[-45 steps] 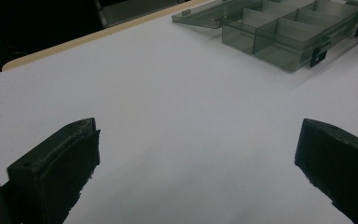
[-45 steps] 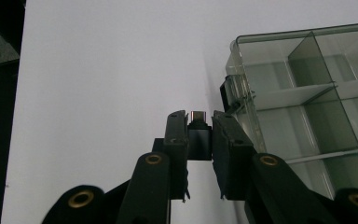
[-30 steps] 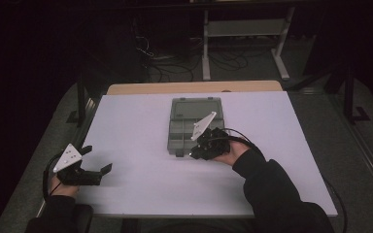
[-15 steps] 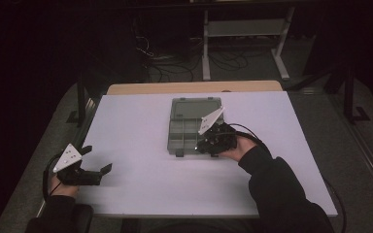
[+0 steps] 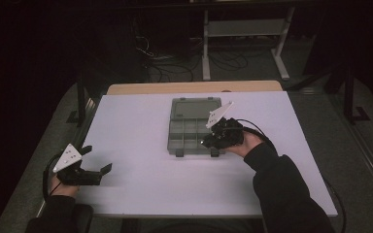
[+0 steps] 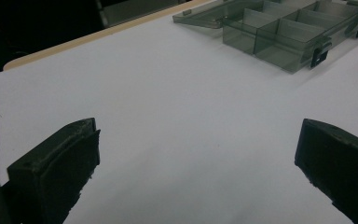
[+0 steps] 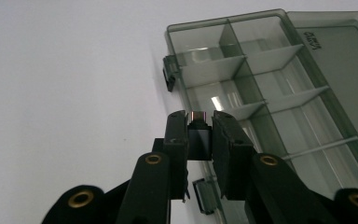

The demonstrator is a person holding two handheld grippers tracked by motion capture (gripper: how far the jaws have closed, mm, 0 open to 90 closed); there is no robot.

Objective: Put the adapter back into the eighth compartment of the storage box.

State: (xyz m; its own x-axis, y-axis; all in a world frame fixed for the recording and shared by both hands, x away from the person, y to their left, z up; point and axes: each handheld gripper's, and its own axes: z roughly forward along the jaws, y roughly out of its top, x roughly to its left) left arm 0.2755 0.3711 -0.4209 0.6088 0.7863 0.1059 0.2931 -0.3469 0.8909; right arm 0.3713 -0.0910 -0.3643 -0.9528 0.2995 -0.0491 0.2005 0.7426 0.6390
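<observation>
Two grippers are at work over the white table (image 5: 141, 194). At the left, the left gripper (image 5: 97, 159) rests near the front edge with its jaws wide apart and nothing between them; it stays well apart from the box, so I see little risk there.

In the middle stands the clear plastic box (image 5: 184, 138), its lid lying open and flat at the far side, its compartments looking empty.

At the right, the right gripper (image 7: 200, 122) is closed on a small dark adapter (image 7: 199, 137) with a metal tip, and it hangs above the near compartments. The piece is small and held only by its sides, so it could slip or turn. If the jaws open too high or over a divider (image 7: 214, 70), I think the adapter may bounce, land in the wrong compartment, or fall beside the box. The gripper could also push the light box.
</observation>
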